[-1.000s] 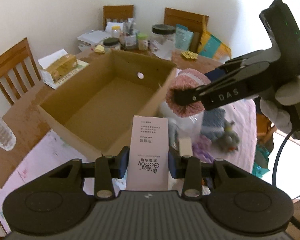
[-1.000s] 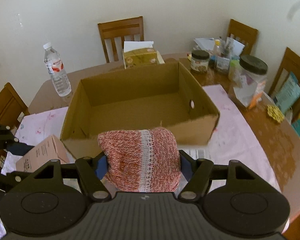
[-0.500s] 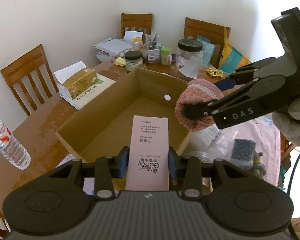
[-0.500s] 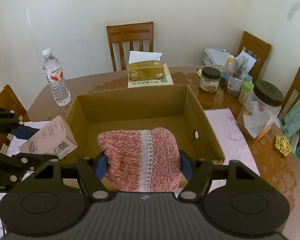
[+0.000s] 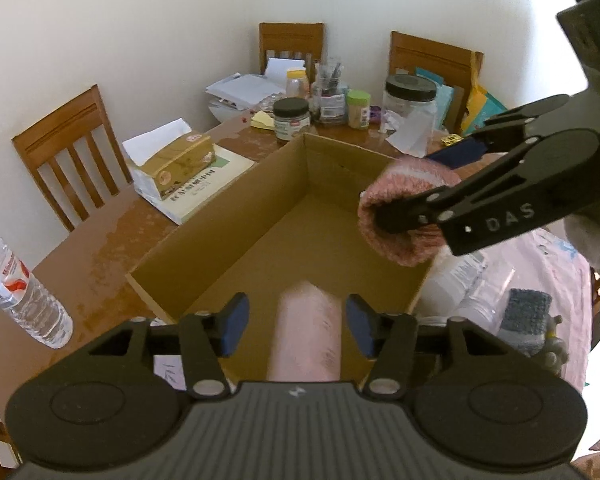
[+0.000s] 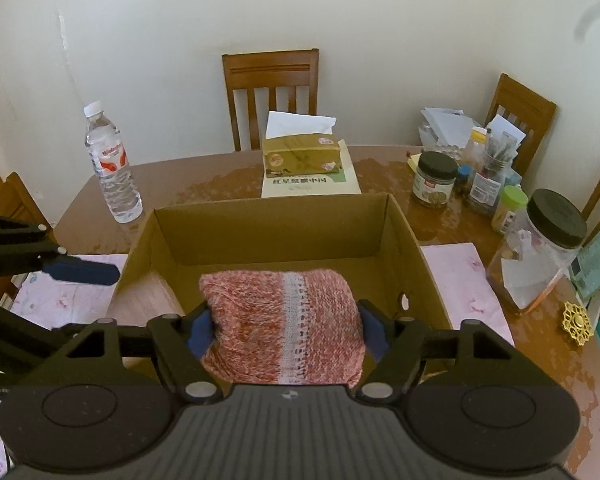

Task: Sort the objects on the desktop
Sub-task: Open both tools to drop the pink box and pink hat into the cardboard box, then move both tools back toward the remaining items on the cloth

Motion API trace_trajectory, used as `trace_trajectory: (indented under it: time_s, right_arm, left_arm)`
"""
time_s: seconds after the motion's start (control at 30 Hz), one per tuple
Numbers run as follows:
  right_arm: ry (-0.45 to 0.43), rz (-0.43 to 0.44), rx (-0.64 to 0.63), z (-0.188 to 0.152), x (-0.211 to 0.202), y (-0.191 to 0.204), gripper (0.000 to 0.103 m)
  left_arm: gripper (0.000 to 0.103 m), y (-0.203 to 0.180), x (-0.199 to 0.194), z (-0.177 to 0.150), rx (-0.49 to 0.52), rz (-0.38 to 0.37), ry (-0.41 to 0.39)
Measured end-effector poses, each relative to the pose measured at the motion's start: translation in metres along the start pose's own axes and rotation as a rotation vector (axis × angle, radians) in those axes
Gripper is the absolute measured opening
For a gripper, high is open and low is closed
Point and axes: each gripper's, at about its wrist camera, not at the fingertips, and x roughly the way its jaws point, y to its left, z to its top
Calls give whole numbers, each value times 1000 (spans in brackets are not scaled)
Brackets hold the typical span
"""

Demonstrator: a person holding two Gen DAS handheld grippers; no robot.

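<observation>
While L gripper jaws widen off pink carton, R gripper jaws, opening, touch knit pouch.

right gripper jaws opening, knitted pink cloth between the pads, over cardboard box. left gripper at its left. water bottle beyond, left.

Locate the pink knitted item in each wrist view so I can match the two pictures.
Left wrist view: the pink knitted item is at right of centre, between the fingers of the right gripper, over the cardboard box.
Right wrist view: it fills the lower centre between the blue pads, in front of the box's far wall.
Shared landmark: the tissue box on the table beyond the cardboard box.
</observation>
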Motion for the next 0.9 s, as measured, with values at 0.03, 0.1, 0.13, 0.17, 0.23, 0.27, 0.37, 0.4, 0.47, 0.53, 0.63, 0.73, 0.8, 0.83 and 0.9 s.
trace_trajectory:
  time_s: [0.03, 0.1, 0.13, 0.17, 0.23, 0.27, 0.37, 0.4, 0.47, 0.53, 0.63, 0.73, 0.8, 0.83, 0.9]
  right_arm:
    - [-5, -4, -2, 1, 0, 1, 81]
    - [-17, -1, -8, 2, -2, 2, 88]
    - [-25, 0, -11, 2, -4, 2, 90]
    - [-32, -4, -14, 2, -6, 2, 95]
    - [-42, -11, -18, 2, -9, 3, 103]
    - [-53, -12, -22, 2, -12, 3, 103]
    - [-62, -38, -33, -2, -16, 6, 103]
    - [-61, -44, -36, -3, -17, 6, 103]
    - [-57, -36, -27, -8, -20, 7, 103]
    - [-44, -19, -15, -14, -23, 8, 103]
    - [-43, -19, -6, -24, -30, 11, 103]
    - [-52, -29, 14, -36, -38, 14, 103]
    - [-70, -32, 31, -46, -45, 15, 103]
    - [-80, -39, 33, -50, -48, 16, 103]
    - [-86, -56, 30, -59, -53, 18, 103]
  left_arm:
    - [61, 1, 0, 1, -7, 4, 0]
    - [64, 3, -1, 1, -15, -4, -7]
    - [64, 4, -2, 1, -15, -4, -8]
    - [64, 3, -3, 0, -12, -2, -8]
    - [65, 2, -6, -1, -5, 2, -14]
    - [65, 1, -7, -2, -6, 3, -15]
    - [65, 0, -10, -4, -5, -3, -13]
    - [66, -1, -11, -5, -3, -6, -12]
    - [69, -3, -13, -7, 1, -10, -12]
    - [69, -5, -16, -9, 2, -11, -16]
    - [70, -8, -20, -13, -4, -22, -16]
    - [71, -13, -25, -17, -5, -37, -18]
    - [72, -18, -29, -21, 2, -48, -21]
    - [72, -21, -31, -22, 6, -54, -21]
    - [72, -26, -36, -26, 14, -68, -24]
